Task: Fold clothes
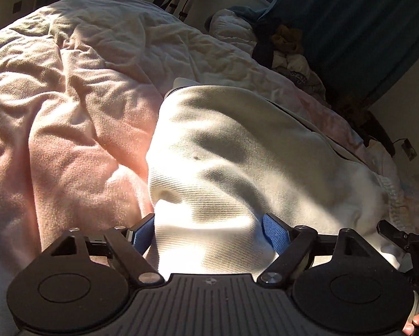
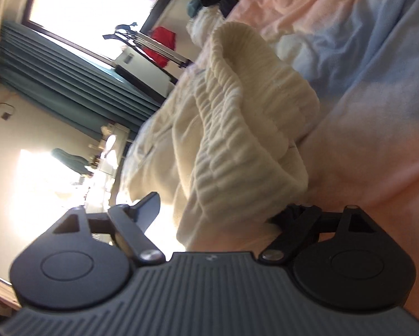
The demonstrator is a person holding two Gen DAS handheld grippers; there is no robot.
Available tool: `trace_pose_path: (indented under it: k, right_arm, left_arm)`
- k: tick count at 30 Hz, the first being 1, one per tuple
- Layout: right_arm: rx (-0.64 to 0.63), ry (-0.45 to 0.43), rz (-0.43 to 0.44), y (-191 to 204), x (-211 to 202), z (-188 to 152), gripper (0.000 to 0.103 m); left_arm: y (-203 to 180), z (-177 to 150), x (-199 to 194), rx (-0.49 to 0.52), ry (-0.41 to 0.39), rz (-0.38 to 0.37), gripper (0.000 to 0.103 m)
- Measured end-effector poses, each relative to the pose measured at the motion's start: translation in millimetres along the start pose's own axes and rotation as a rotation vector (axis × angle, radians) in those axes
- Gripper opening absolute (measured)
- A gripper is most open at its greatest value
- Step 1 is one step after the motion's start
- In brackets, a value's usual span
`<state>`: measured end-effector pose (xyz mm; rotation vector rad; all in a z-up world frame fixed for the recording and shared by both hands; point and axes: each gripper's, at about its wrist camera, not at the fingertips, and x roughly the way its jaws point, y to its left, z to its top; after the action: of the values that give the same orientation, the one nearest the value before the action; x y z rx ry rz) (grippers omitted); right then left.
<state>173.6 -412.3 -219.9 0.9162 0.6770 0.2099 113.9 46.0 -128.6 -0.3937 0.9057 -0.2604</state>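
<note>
a cream knit sweater (image 1: 223,154) lies on the bed, on its pink blanket (image 1: 63,117), toward the near edge, apparently gathered up there so a fold can be made. the left tool (image 1: 209,232) is spread wide, its blue pads (image 1: 275,233) flanking a bunched fold of the knit that fills the gap; no pinch is evident. the right tool (image 2: 215,212) is also wide apart, with the ribbed hem (image 2: 237,128) draped between its fingers, resting there rather than clamped.

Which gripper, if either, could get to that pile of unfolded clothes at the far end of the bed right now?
Probably neither. The left gripper and right gripper both straddle the cream sweater, and the clothes pile lies far beyond it across the bedspread.
</note>
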Motion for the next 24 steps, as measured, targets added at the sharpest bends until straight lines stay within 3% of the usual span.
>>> trace_pose_path:
  k: [1,2,7,10,15,20,24]
  right_arm:
    - [-0.024,0.01,-0.035,2,2,0,0.061]
    - [-0.03,0.016,-0.053,2,3,-1,0.054]
    - [-0.047,0.03,-0.107,1,0,-7,0.033]
    - [-0.068,0.001,-0.081,13,-10,-9,0.03]
    - [-0.055,-0.041,-0.003,31,-37,-2,0.029]
    - [-0.047,-0.098,0.066,48,-78,13,0.028]
    - [-0.047,-0.157,0.105,53,-130,29,0.028]
  left_arm:
    - [0,-1,-1,-0.001,-0.003,0.0,0.07]
    - [0,-1,-2,-0.003,-0.006,-0.001,0.064]
    - [-4,-3,-14,0.004,-0.038,-0.029,0.037]
    - [-6,-4,-23,0.002,-0.056,-0.048,0.028]
    - [-14,3,-53,-0.04,-0.083,-0.118,0.025]
    - [-52,8,-86,-0.008,-0.087,-0.161,0.024]
    - [-100,6,-105,0.024,-0.081,-0.242,0.023]
